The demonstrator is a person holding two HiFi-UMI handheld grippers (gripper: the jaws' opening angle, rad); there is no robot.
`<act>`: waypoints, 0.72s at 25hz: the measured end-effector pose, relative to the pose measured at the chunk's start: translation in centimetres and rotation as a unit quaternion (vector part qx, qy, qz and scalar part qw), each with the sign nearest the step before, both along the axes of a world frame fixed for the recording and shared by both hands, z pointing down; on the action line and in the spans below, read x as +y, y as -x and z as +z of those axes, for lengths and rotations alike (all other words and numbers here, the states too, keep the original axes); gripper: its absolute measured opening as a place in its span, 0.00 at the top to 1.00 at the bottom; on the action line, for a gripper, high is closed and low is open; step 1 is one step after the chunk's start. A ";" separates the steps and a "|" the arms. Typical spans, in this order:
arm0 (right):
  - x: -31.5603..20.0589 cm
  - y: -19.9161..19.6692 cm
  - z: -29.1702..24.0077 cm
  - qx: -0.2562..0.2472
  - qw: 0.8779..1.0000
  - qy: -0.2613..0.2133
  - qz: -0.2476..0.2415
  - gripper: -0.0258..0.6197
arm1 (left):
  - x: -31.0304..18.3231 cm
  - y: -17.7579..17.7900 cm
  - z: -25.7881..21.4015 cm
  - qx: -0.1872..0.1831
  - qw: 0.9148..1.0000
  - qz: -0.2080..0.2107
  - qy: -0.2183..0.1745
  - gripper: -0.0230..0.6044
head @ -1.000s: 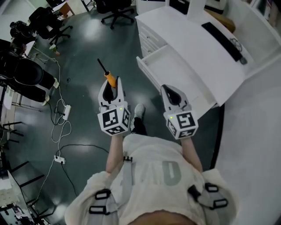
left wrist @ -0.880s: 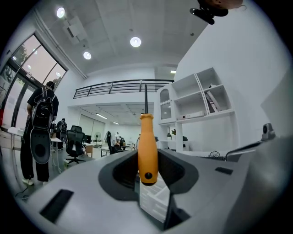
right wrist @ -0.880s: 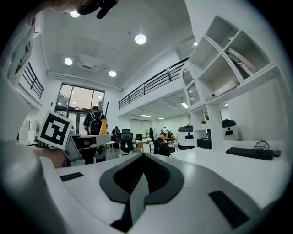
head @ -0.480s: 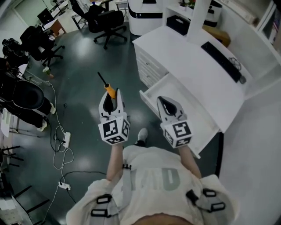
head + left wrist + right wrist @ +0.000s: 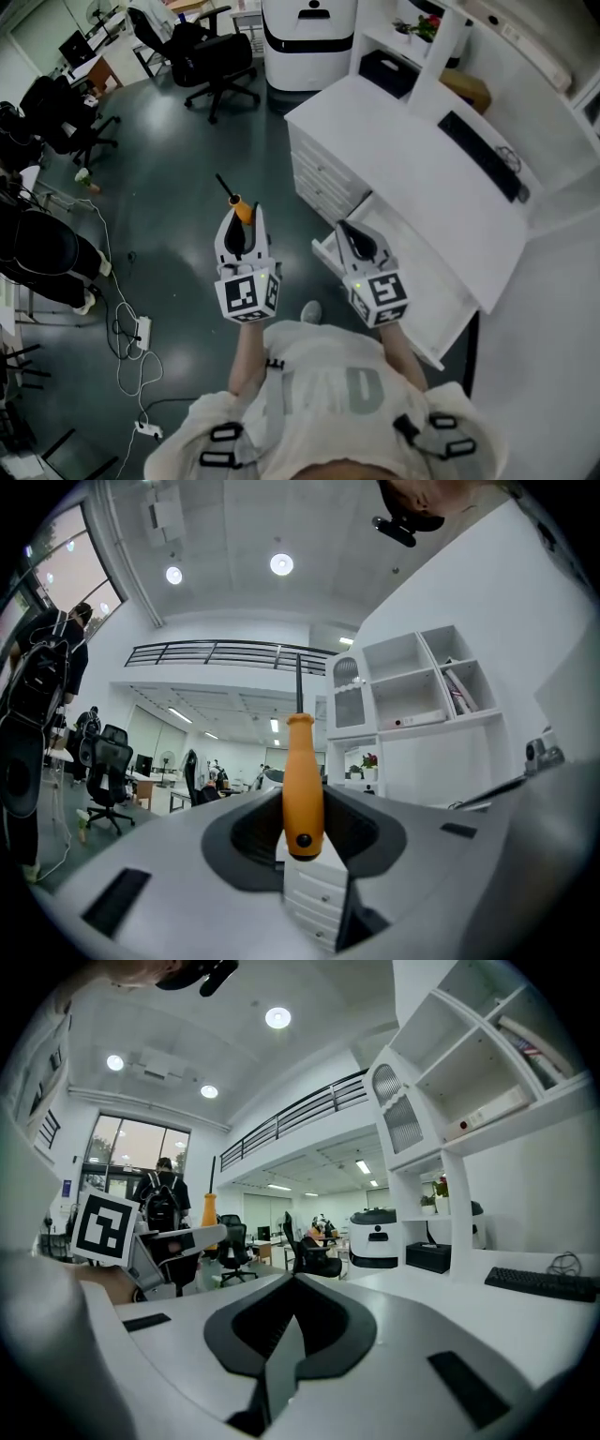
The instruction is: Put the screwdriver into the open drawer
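Observation:
The screwdriver (image 5: 242, 208) has an orange handle and a thin black shaft that points away from me. My left gripper (image 5: 242, 221) is shut on the handle and holds it level over the dark floor, left of the drawer. In the left gripper view the screwdriver's handle (image 5: 303, 785) stands upright between the jaws of the left gripper (image 5: 304, 850). The open drawer (image 5: 427, 281) sticks out of a white drawer unit (image 5: 323, 178) under the desk. My right gripper (image 5: 350, 232) hangs at the drawer's near left corner; seen close up, the right gripper (image 5: 281, 1358) is shut on nothing.
A black keyboard (image 5: 478, 155) lies on the white desk (image 5: 394, 141). Office chairs (image 5: 211, 56) and a white machine (image 5: 307, 37) stand further off. Cables and a power strip (image 5: 141, 328) lie on the floor at left. My shoe (image 5: 307, 311) shows below the grippers.
Both grippers have travelled with me across the floor toward the desk, so the drawer now lies right by the right gripper. The left gripper's hold on the screwdriver is unchanged.

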State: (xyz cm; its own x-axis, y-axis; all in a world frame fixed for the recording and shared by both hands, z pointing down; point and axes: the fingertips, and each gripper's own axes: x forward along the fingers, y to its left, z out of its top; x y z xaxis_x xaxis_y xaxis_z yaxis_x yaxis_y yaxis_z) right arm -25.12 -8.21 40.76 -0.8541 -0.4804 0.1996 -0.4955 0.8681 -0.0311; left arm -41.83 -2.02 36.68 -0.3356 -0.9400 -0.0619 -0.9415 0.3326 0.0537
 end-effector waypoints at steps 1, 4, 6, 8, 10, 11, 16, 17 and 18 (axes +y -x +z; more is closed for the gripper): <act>-0.6 0.3 0.2 0.001 1.000 0.001 0.007 0.95 | -0.5 0.4 0.2 -0.002 1.000 0.004 0.001 0.77; -1.7 0.7 0.8 0.000 0.999 0.019 0.030 0.95 | -1.3 1.1 1.1 0.005 1.000 0.016 0.009 0.77; -2.2 0.9 1.1 0.001 0.999 0.028 0.041 0.95 | -1.4 1.5 1.5 0.014 1.000 0.021 0.013 0.77; -2.5 1.1 1.2 0.003 0.998 0.032 0.047 0.95 | -1.4 1.8 1.7 0.014 0.999 0.028 0.015 0.77; -2.6 1.1 1.3 0.004 0.998 0.036 0.059 0.95 | -1.1 2.1 1.8 0.013 0.999 0.029 0.017 0.77; -2.6 1.3 1.4 0.004 0.997 0.036 0.062 0.95 | -0.9 2.4 1.8 0.014 0.999 0.027 0.018 0.77; -1.8 2.3 1.3 -0.002 0.998 0.028 0.056 0.95 | 0.5 3.6 2.7 0.023 0.999 0.008 0.021 0.77; -1.8 2.5 1.2 -0.003 0.998 0.027 0.053 0.95 | 0.6 3.8 2.7 0.024 0.999 0.004 0.021 0.77; -1.8 2.7 1.1 -0.004 0.998 0.026 0.050 0.95 | 0.7 3.9 2.6 0.024 0.999 0.001 0.021 0.77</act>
